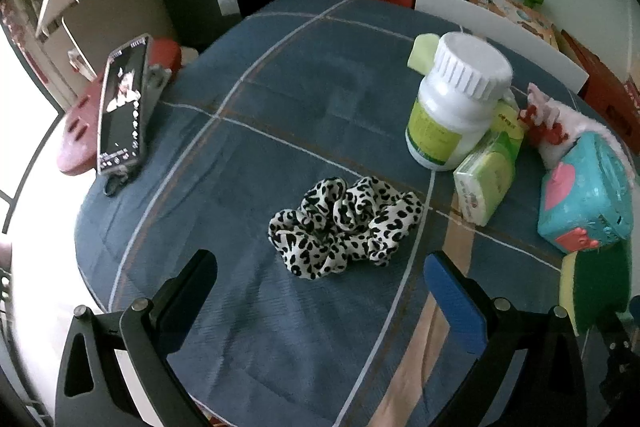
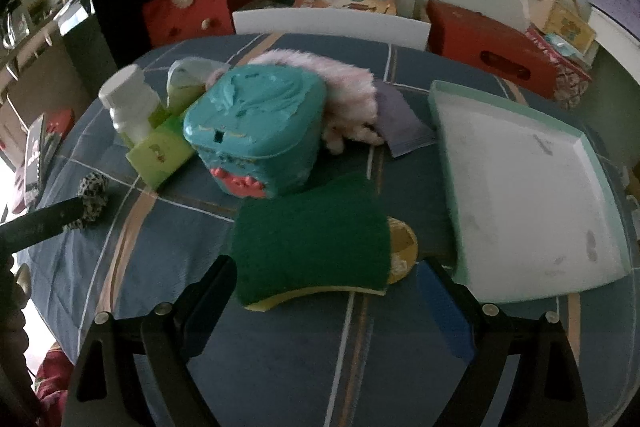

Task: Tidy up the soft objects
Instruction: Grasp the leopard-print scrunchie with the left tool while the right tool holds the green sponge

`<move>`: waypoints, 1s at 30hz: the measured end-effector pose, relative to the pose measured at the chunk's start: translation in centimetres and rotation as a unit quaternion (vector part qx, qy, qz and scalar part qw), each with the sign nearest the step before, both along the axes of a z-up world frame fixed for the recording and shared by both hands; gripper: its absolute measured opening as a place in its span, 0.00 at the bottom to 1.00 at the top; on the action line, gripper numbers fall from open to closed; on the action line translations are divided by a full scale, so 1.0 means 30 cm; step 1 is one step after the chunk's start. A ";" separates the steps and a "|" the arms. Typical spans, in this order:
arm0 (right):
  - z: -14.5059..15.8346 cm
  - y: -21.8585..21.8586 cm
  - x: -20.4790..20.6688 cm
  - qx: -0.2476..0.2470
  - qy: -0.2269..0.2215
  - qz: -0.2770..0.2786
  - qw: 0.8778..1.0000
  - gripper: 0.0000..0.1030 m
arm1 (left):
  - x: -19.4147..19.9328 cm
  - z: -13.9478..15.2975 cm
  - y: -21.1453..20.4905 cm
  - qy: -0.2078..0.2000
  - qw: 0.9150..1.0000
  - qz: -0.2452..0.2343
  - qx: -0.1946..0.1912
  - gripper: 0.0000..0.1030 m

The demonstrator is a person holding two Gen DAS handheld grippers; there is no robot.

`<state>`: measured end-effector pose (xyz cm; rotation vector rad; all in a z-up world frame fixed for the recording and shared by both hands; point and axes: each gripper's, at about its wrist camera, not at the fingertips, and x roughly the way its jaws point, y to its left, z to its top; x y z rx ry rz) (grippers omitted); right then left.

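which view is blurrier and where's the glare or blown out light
Right wrist view is blurrier and dimmer: the green sponge and teal box look smeared. Left wrist view is sharper on the leopard scrunchie, though the white bottle cap edge is soft; its left edge is blown out white beside the phone. Both views bend the table edges.

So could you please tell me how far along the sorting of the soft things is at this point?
Nothing looks sorted yet: the white tray holds nothing. In hand: the open right gripper sits around the green sponge, not yet closed, and the open left gripper hovers just short of the leopard scrunchie. Left to move: both of these and the pink fluffy item behind the teal box.
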<state>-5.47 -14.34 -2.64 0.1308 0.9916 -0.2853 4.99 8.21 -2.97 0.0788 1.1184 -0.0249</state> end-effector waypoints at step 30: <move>-0.075 0.094 0.063 -0.067 0.056 0.038 0.995 0.99 | 0.069 -0.086 -0.008 -0.007 1.000 -0.018 -0.015 0.86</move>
